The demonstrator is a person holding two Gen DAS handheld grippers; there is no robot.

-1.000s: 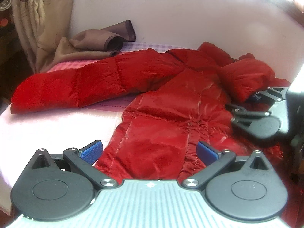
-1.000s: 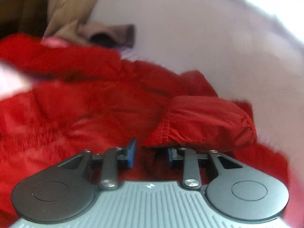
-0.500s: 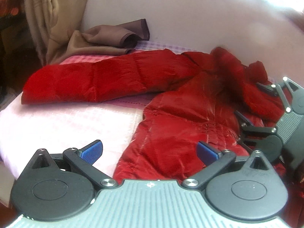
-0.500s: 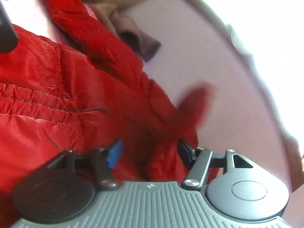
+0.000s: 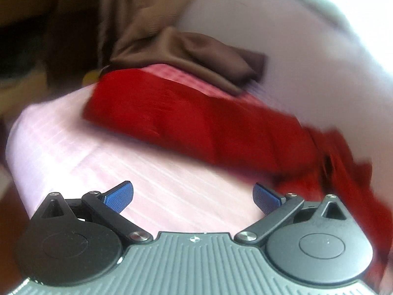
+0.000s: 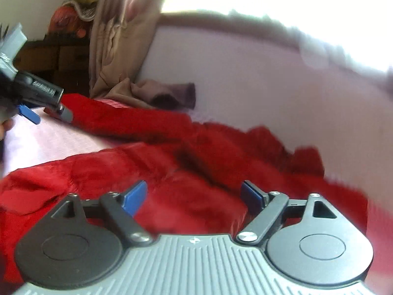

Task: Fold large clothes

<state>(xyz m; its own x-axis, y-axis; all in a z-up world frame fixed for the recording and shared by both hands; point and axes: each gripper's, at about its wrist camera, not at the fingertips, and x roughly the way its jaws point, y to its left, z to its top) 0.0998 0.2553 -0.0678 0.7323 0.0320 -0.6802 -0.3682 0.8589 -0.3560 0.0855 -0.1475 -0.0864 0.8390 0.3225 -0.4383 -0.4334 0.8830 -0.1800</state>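
Observation:
A red padded jacket (image 6: 186, 157) lies spread on a pink checked bed sheet (image 5: 152, 184). In the left wrist view its long left sleeve (image 5: 196, 120) stretches across the bed. My left gripper (image 5: 192, 196) is open and empty over the bare sheet, short of the sleeve; it also shows at the left edge of the right wrist view (image 6: 36, 113), near the sleeve's cuff. My right gripper (image 6: 194, 194) is open and empty, low over the jacket's body. Both views are blurred.
A brown cloth (image 5: 196, 54) lies bunched at the head of the bed against a pale wall (image 6: 245, 78). A beige curtain (image 6: 118, 39) hangs at the back left, with dark furniture (image 6: 56, 54) beside it. A bright window is at the upper right.
My left gripper has swung left, away from the jacket's body toward the outstretched sleeve. My right gripper has opened wider and let go of the folded right sleeve, pulling back over the body.

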